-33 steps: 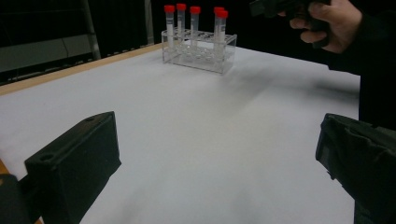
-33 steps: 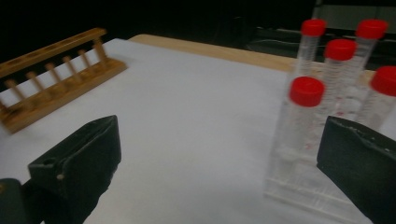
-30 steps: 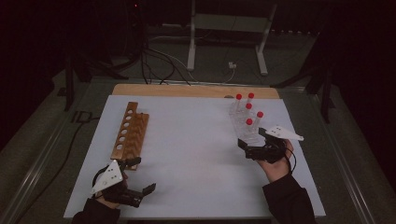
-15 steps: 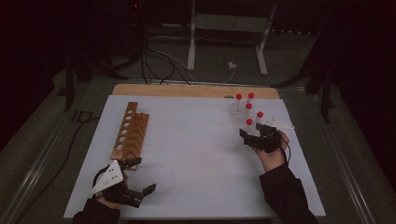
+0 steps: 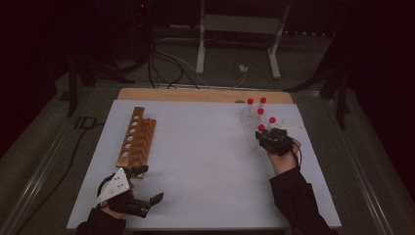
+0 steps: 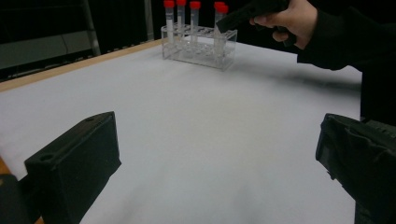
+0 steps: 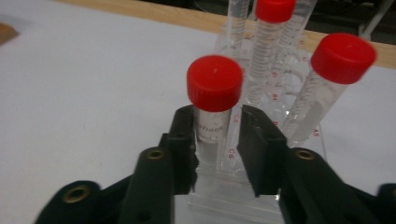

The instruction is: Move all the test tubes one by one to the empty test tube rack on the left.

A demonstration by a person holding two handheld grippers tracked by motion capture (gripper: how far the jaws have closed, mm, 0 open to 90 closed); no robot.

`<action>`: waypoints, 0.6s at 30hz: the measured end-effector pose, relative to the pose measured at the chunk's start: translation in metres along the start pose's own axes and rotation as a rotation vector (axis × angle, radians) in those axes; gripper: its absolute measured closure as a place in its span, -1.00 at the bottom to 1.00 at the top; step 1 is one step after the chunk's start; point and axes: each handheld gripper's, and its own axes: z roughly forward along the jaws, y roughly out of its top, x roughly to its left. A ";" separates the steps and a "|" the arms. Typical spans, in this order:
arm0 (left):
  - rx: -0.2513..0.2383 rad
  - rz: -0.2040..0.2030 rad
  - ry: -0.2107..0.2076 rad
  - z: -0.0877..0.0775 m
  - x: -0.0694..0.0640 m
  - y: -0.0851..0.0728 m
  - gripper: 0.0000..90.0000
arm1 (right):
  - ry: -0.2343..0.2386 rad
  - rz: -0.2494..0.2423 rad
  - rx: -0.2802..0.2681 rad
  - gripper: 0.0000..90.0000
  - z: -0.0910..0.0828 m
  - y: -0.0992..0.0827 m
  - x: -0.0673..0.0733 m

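A clear rack at the right of the white mat holds several red-capped tubes. My right gripper reaches in from the near side, its jaws on either side of the nearest tube, just under the red cap. The jaws have just been closing. One pad touches the tube, and a thin gap remains at the other pad. The tube still stands in the rack. My left gripper rests open at the near left, with only bare mat between its jaws.
A wooden rack with a row of empty holes lies at the left of the mat, just beyond my left gripper. A wooden strip edges the table's far side. Cables and a stand's metal legs lie on the floor behind.
My right gripper has moved left, in toward the clear rack, and its jaws have drawn together around the nearest tube. The left gripper has stayed in place.
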 end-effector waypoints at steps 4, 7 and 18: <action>0.011 -0.011 0.009 0.000 0.000 0.000 -0.99 | 0.005 -0.031 0.013 0.65 0.002 0.000 0.003; 0.012 -0.006 0.013 0.001 0.000 0.000 -0.99 | 0.000 -0.044 0.018 0.67 0.002 0.000 0.003; 0.018 -0.006 0.004 0.002 0.000 0.000 -0.99 | 0.008 -0.044 -0.015 0.68 -0.011 0.009 0.002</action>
